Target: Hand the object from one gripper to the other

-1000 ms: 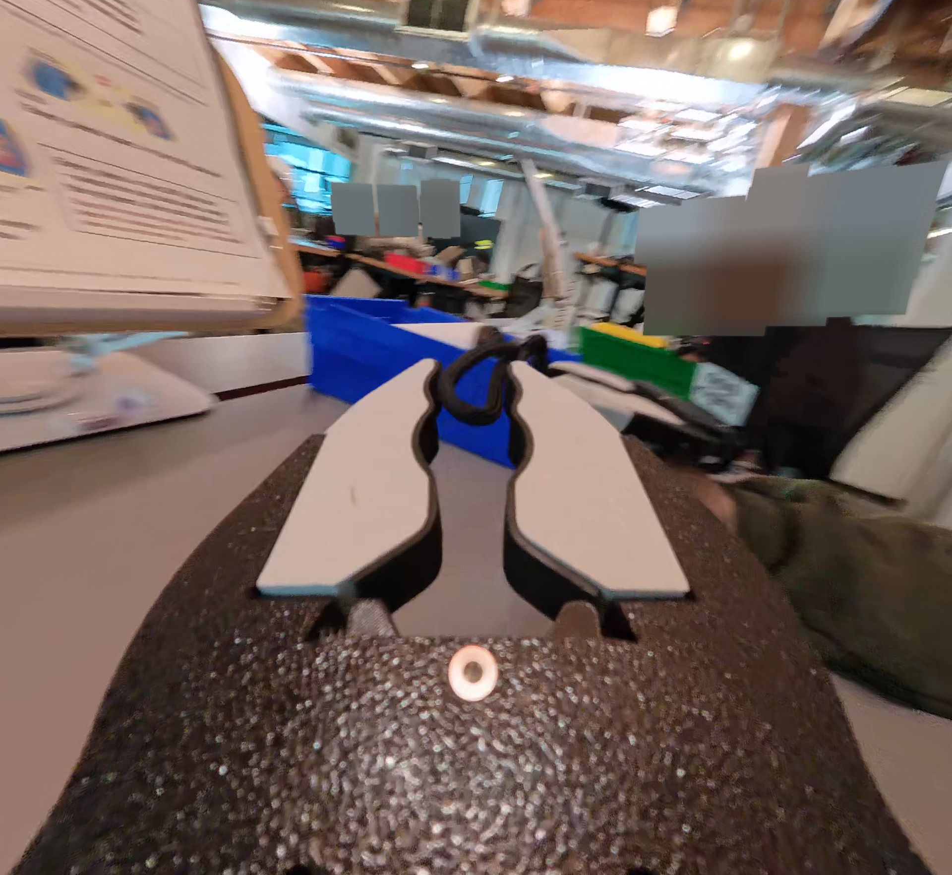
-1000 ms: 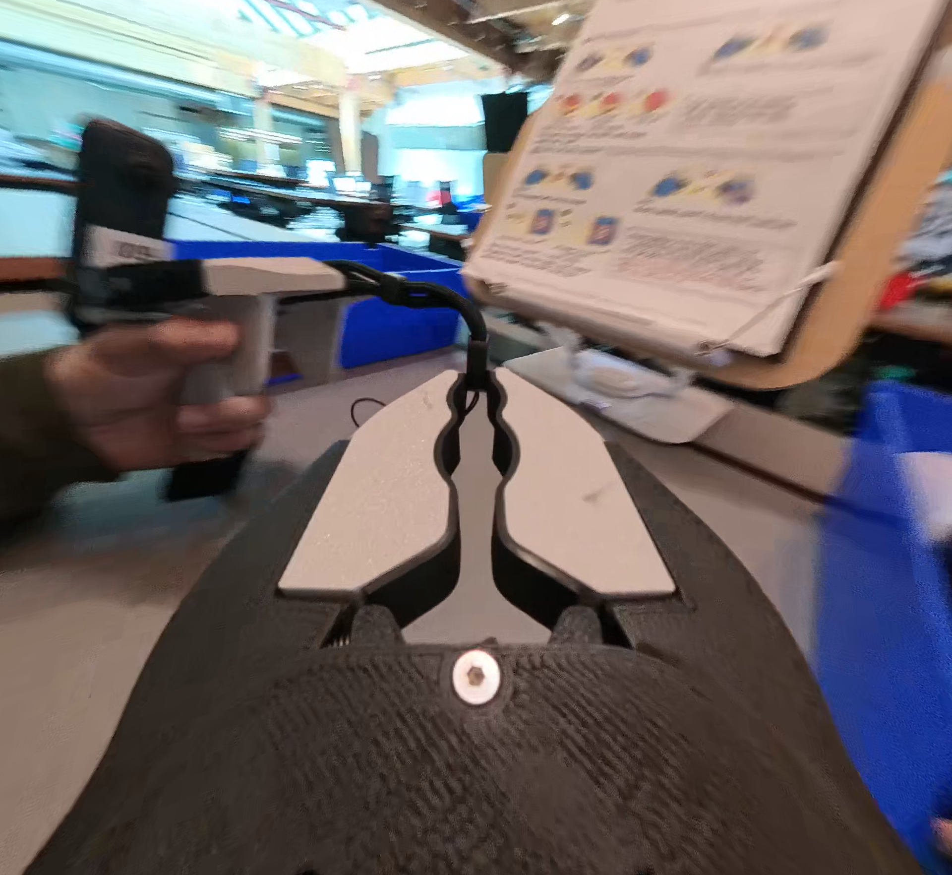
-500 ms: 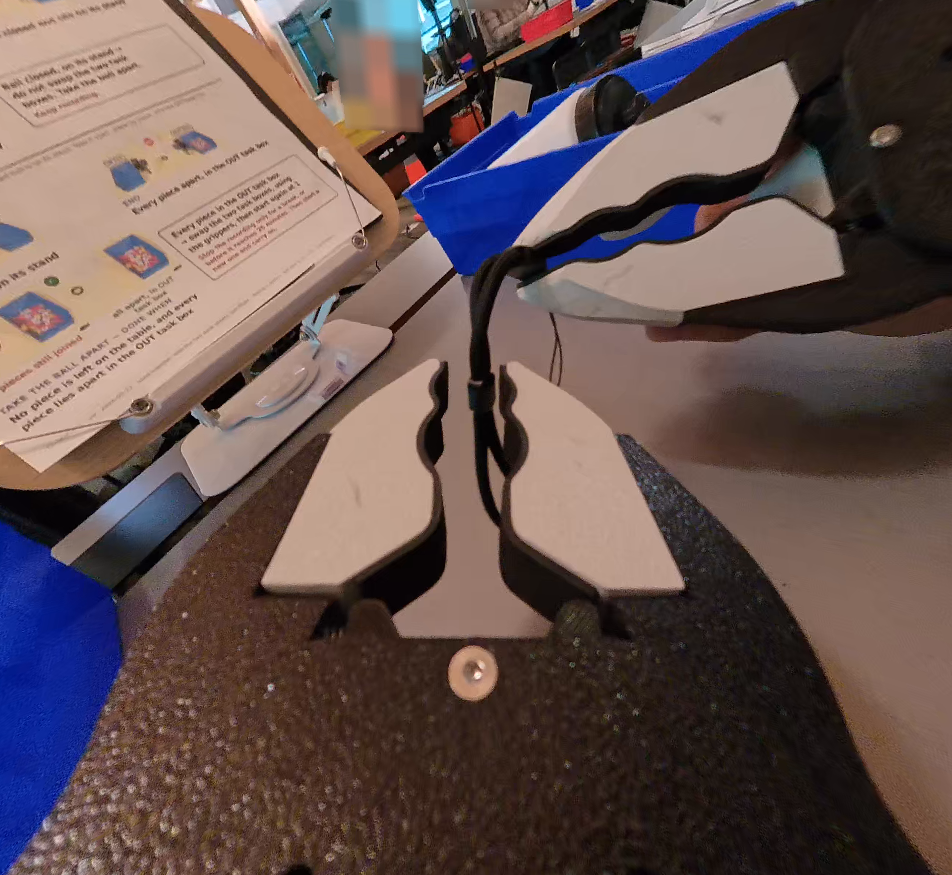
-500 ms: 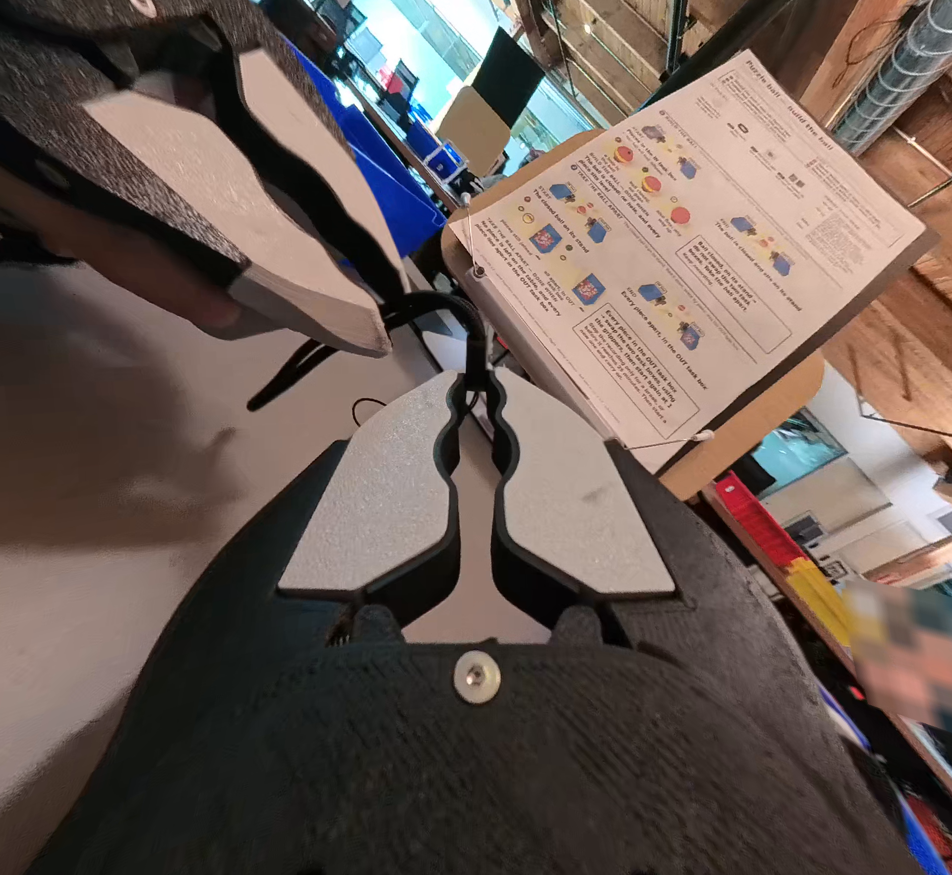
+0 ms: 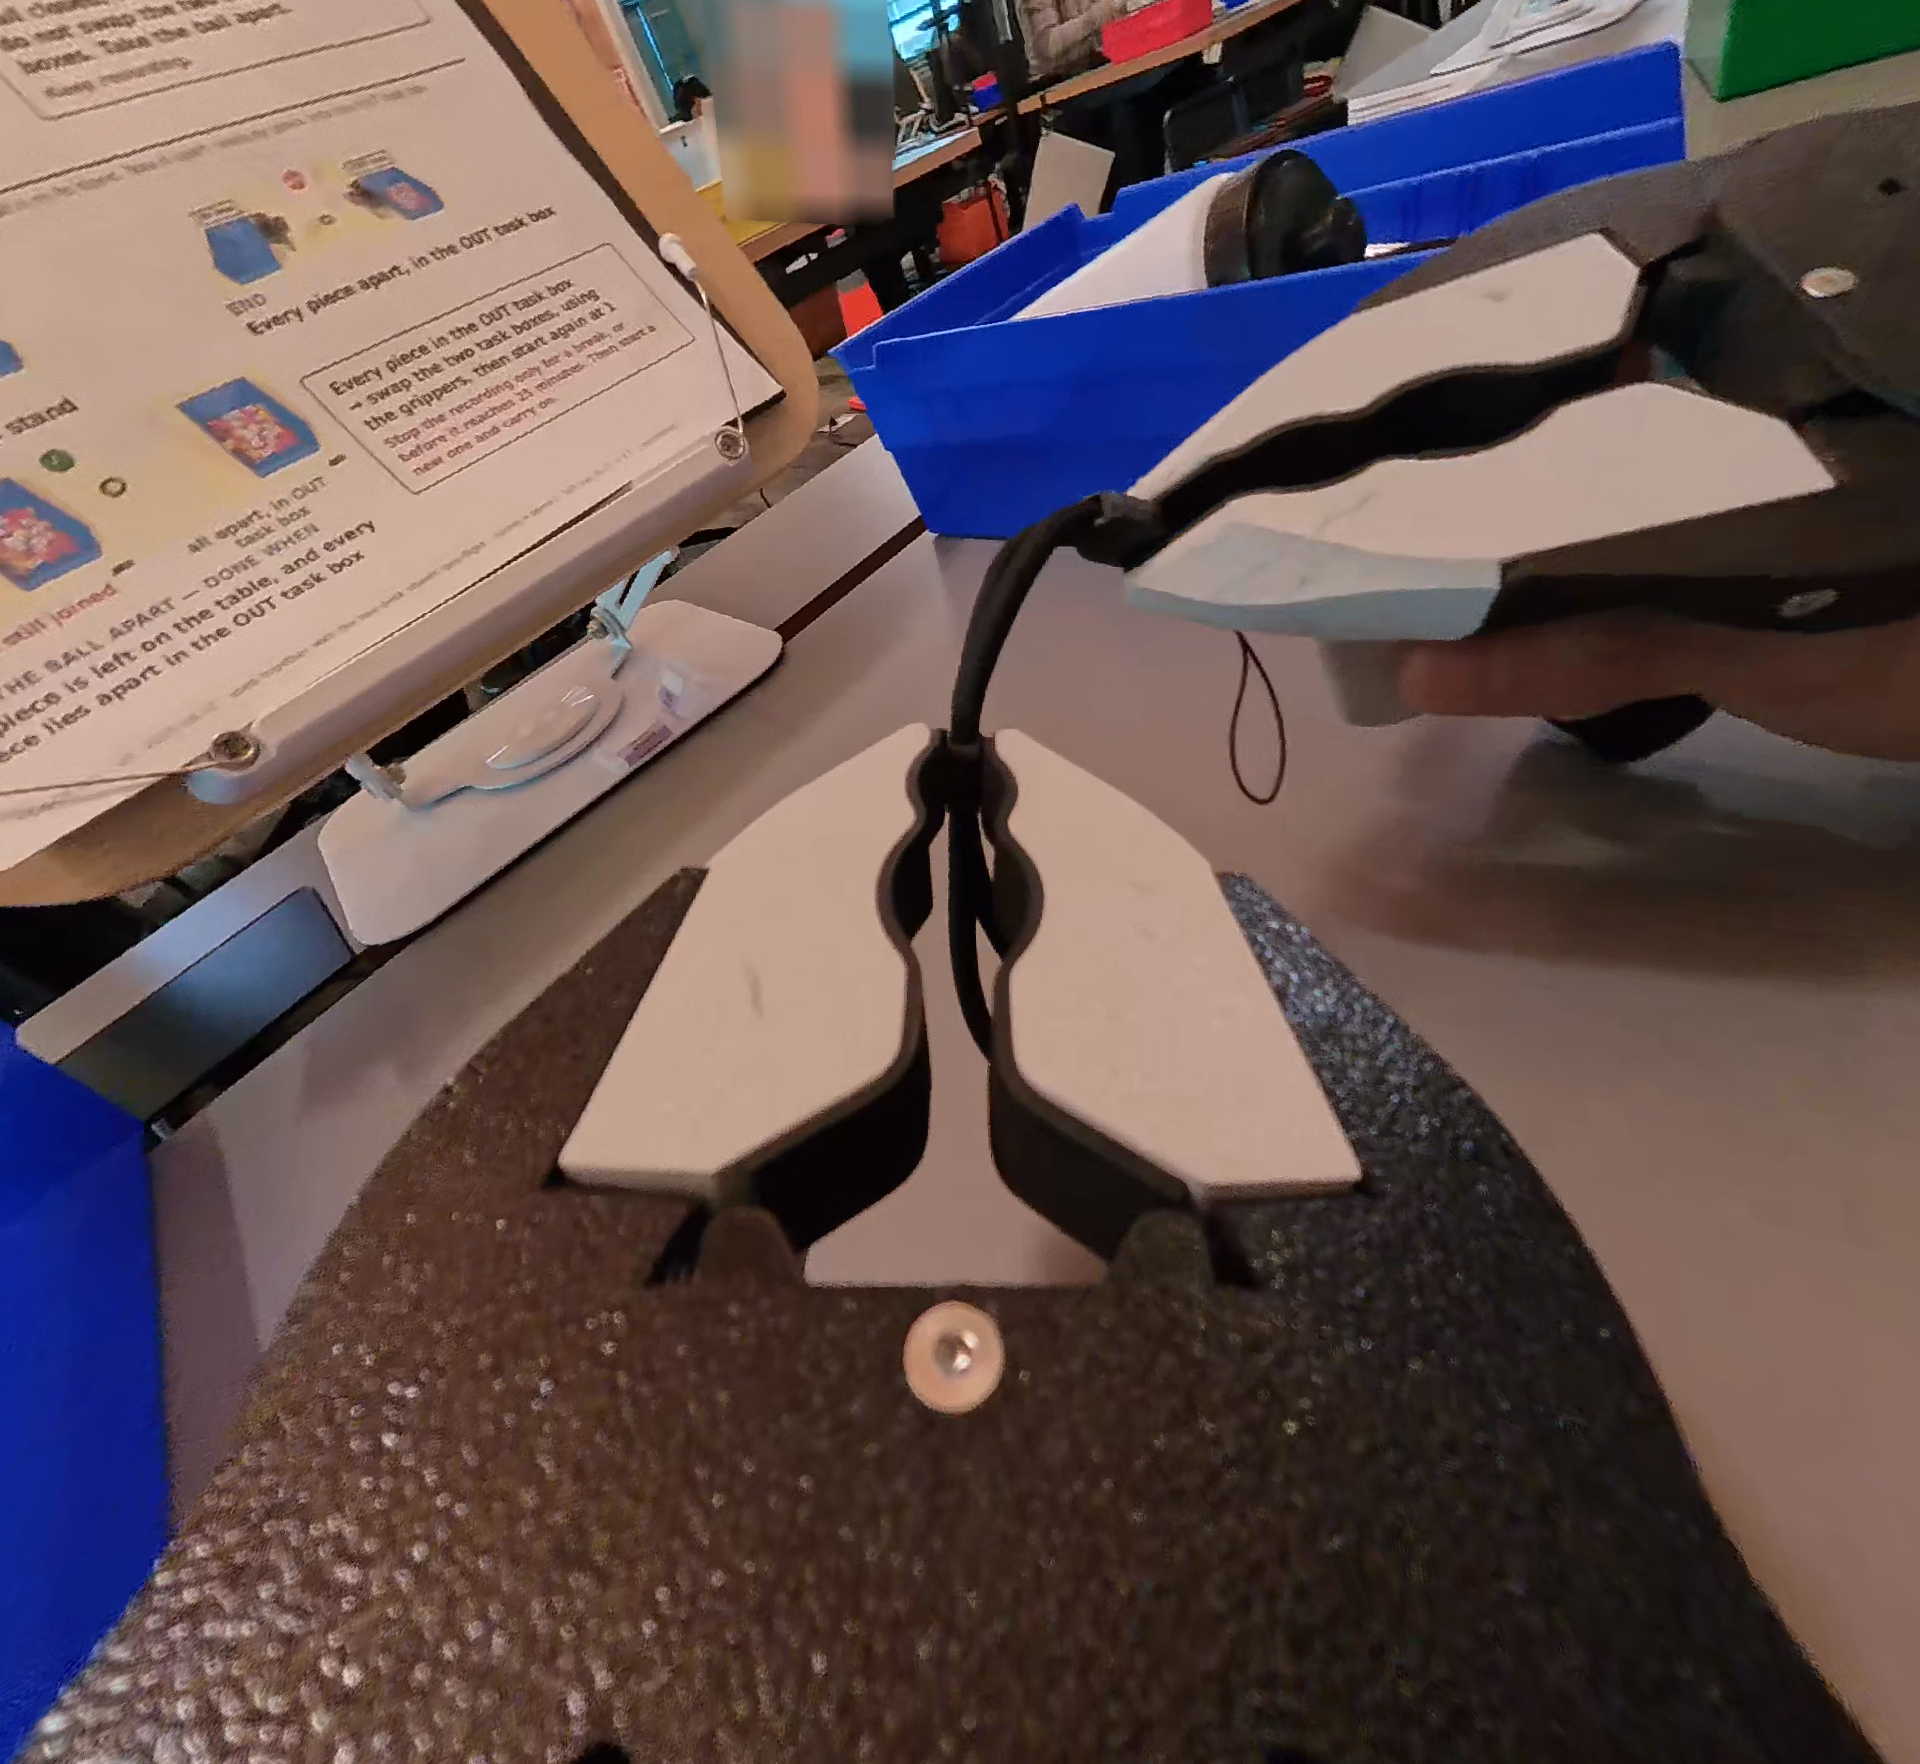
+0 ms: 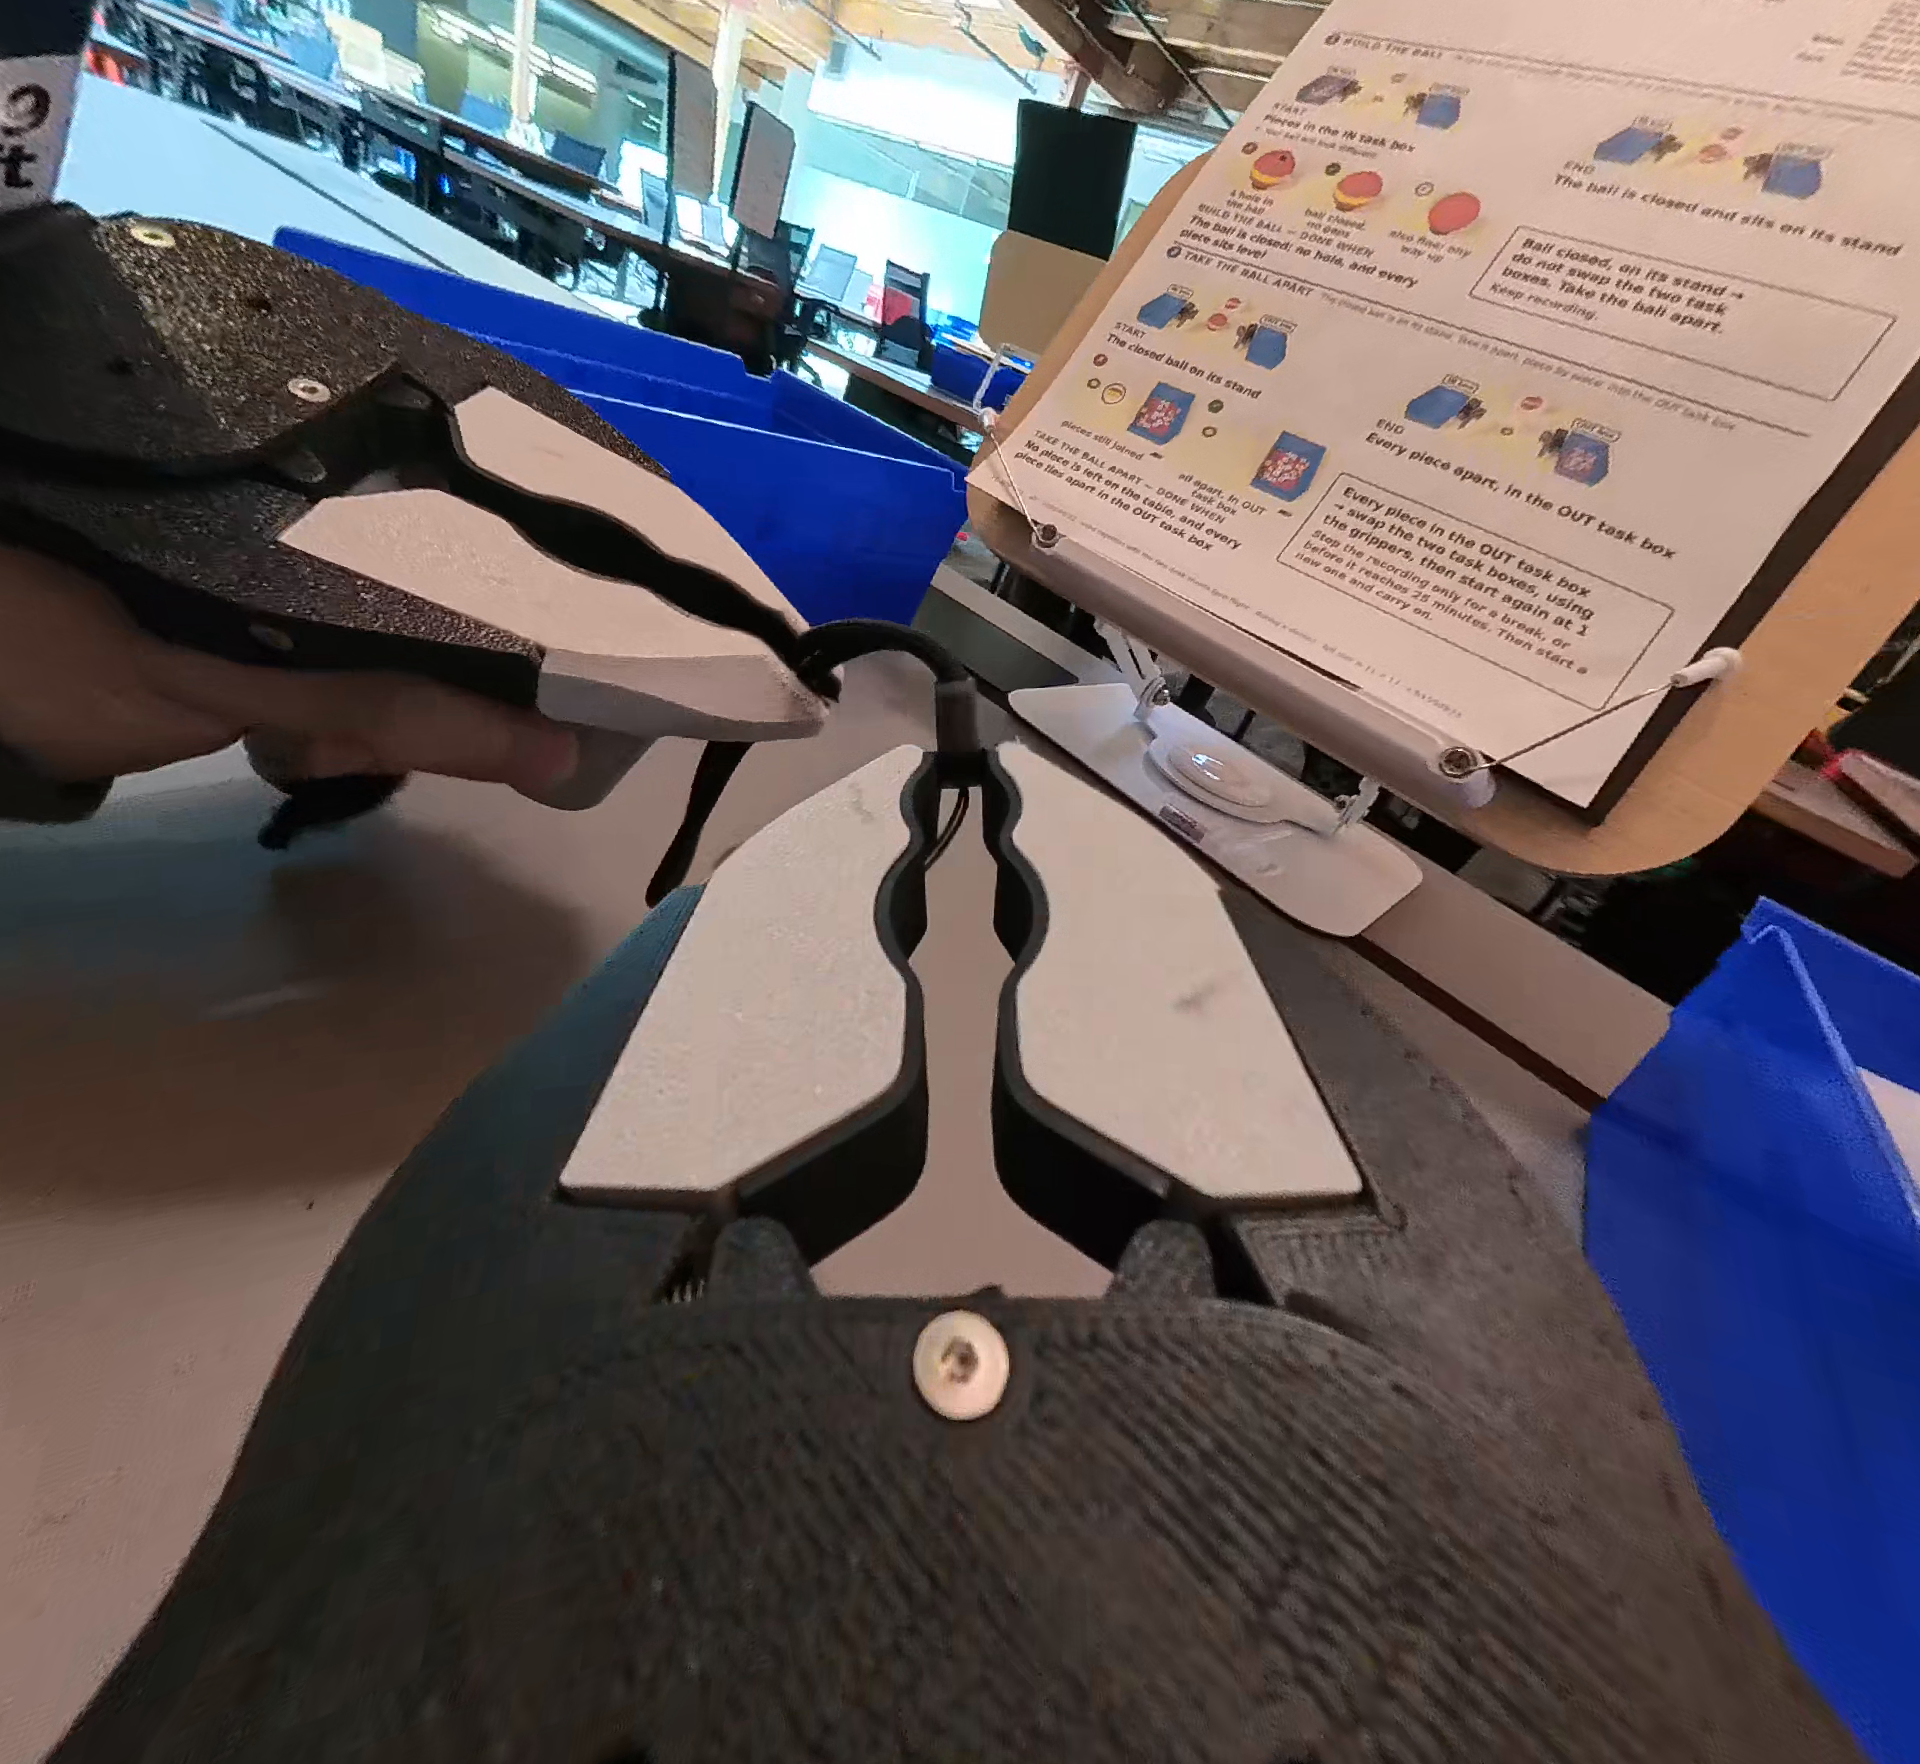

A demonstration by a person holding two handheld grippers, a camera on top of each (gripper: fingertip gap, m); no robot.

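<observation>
A black cord [image 5: 982, 613] arcs between the two grippers above the grey table [image 5: 1558, 1039]. My left gripper [image 5: 958, 758] is shut on one end of it, with the cord running down between the jaws. The right gripper [image 5: 1132, 530] comes in from the right in a hand and pinches the other end at its tips. In the right wrist view my right gripper [image 6: 958, 758] is shut on the cord [image 6: 894, 642], and the left gripper [image 6: 808, 670] holds the far end from the left.
An instruction sheet on a wooden stand [image 5: 312, 312] leans over the table's far side on a white base [image 5: 582, 748]. Blue bins [image 5: 1091, 384] stand behind and at the right edge [image 6: 1766, 1247]. A thin black loop [image 5: 1257, 727] lies on the table. My hands' fingertips stand some 5 cm from each other.
Both grippers have swung round from their earlier pose and kept hold of the cord. The left gripper's jaws have narrowed on it since half a second ago.
</observation>
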